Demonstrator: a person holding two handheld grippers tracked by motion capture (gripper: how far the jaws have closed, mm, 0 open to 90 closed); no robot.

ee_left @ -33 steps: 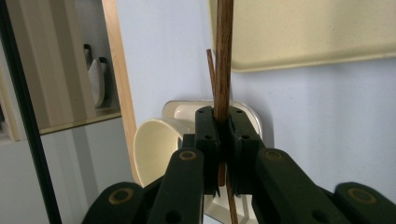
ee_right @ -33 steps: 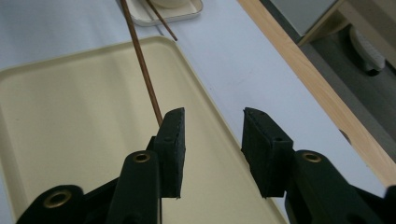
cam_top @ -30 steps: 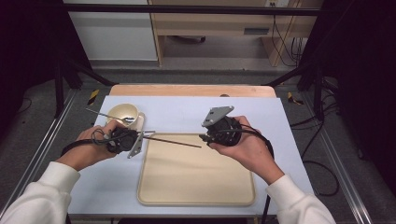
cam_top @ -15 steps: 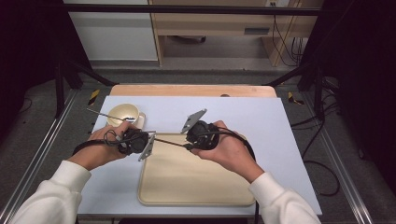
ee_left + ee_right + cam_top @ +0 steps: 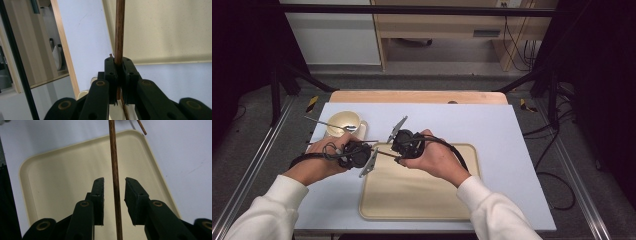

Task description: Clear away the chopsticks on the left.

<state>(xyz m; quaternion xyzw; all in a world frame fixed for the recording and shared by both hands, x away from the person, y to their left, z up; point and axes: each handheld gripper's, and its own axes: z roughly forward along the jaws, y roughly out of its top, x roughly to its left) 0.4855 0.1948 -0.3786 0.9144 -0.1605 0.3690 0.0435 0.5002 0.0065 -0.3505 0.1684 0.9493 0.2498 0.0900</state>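
The tray [image 5: 422,200] is lying on the bench [image 5: 512,150], toward its near edge. The cup [image 5: 343,122] is sitting behind and to the left of the tray, with a spoon [image 5: 319,121] resting across it. The left tool [image 5: 374,159] and right tool [image 5: 388,145] are facing each other over the tray's far left corner, the chopstick [image 5: 382,153] spanning between them.

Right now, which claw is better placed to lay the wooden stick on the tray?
Left. The left claw is shut on the wooden stick; the right claw is open around it, over the tray.
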